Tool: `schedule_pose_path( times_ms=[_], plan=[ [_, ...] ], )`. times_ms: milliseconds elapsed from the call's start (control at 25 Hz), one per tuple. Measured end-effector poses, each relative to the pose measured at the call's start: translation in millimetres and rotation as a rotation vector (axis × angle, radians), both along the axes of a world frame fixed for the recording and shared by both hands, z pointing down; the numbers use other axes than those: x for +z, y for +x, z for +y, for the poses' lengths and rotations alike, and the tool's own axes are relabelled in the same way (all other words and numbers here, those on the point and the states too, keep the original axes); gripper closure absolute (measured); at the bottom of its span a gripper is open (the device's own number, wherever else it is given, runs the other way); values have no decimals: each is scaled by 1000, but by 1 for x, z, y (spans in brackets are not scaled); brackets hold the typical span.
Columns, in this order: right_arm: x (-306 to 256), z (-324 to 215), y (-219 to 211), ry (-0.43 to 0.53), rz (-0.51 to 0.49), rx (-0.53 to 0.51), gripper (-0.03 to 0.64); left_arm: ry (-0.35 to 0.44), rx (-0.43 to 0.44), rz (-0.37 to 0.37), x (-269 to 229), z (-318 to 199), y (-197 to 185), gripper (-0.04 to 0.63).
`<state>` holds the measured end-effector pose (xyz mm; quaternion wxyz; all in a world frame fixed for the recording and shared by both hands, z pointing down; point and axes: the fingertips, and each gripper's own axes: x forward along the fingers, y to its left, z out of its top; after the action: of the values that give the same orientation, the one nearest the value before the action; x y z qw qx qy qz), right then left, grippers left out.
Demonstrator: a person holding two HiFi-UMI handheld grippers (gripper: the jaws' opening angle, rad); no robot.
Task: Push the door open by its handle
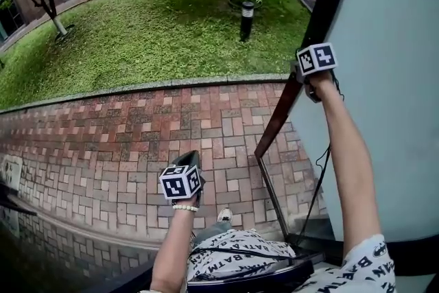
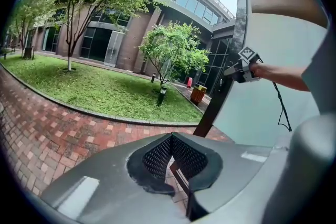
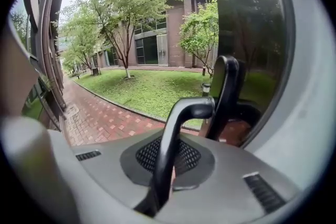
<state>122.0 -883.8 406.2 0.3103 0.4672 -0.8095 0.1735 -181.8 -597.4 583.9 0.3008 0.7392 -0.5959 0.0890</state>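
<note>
The glass door [image 1: 391,120] with its dark frame [image 1: 278,121] stands swung outward at the right of the head view. In the right gripper view a black bent door handle [image 3: 181,123] runs up between the pads, and my right gripper [image 3: 173,147] is shut on it. That right gripper [image 1: 304,79] sits at the door's edge at arm's length, and it also shows against the door [image 2: 262,113] as the right gripper [image 2: 236,72] in the left gripper view. My left gripper [image 1: 187,162] hangs low over the brick path, and this left gripper [image 2: 170,139] is shut on nothing.
Outside lies a red brick path [image 1: 103,141], then a kerb and a lawn [image 1: 151,31] with a black bollard lamp [image 1: 246,20] and small trees. An orange bin [image 2: 198,94] stands further out by a building. The person's shoe [image 1: 224,216] is at the threshold.
</note>
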Motion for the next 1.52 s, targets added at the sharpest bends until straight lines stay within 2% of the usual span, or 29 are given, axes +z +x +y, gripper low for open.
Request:
schedule_pose_path(
  times_ms=[400,840,1000,1280,1520],
  plan=[
    [-5,-46,100,11,-10,138,609,1,47,-11,-2,-51,5,609],
    [-7,-67,198,11,-28,262,607,-19,64,-18,9,-70,13,609],
    [-5,-75,230,9,-4,295,609,-26,61,-21,13,-77,16,609],
    [-3,-75,267,-6,15,339,608,-39,60,-17,16,-84,22,609],
    [-6,-76,270,-10,4,349,607,-45,76,-24,14,-85,27,609]
  ],
)
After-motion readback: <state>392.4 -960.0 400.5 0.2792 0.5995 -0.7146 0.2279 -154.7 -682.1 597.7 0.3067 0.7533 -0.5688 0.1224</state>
